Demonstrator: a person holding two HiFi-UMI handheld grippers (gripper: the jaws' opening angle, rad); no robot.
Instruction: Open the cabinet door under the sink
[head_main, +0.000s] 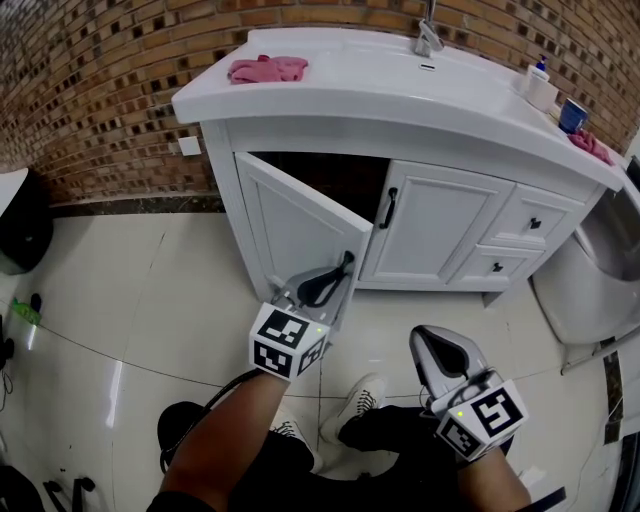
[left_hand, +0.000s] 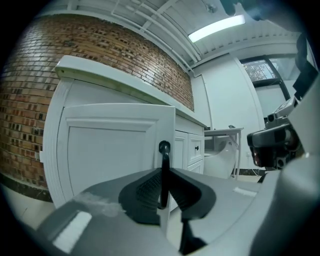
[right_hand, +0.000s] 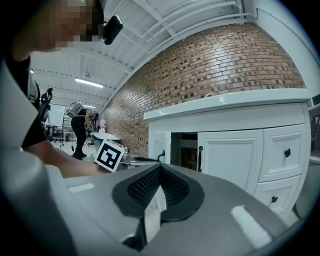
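Note:
The white vanity (head_main: 400, 100) has its left cabinet door (head_main: 295, 225) swung partway out, and the dark inside shows behind it. My left gripper (head_main: 335, 282) is shut on that door's black bar handle (head_main: 346, 264). In the left gripper view the handle (left_hand: 164, 165) stands upright, pinched between the pads at the left gripper (left_hand: 163, 186), with the door panel (left_hand: 110, 150) just behind it. My right gripper (head_main: 440, 350) hangs lower right, apart from the cabinet. It is shut and holds nothing. The right gripper view shows the right gripper (right_hand: 159, 187) facing the shut right door (right_hand: 227, 155).
The right door (head_main: 435, 220) with its black handle (head_main: 387, 208) stays shut, with two drawers (head_main: 530, 222) beside it. On the countertop lie a pink cloth (head_main: 267, 68), a faucet (head_main: 428, 38) and small bottles. A white fixture (head_main: 590, 270) stands at the right, a black bin (head_main: 20, 225) at the left.

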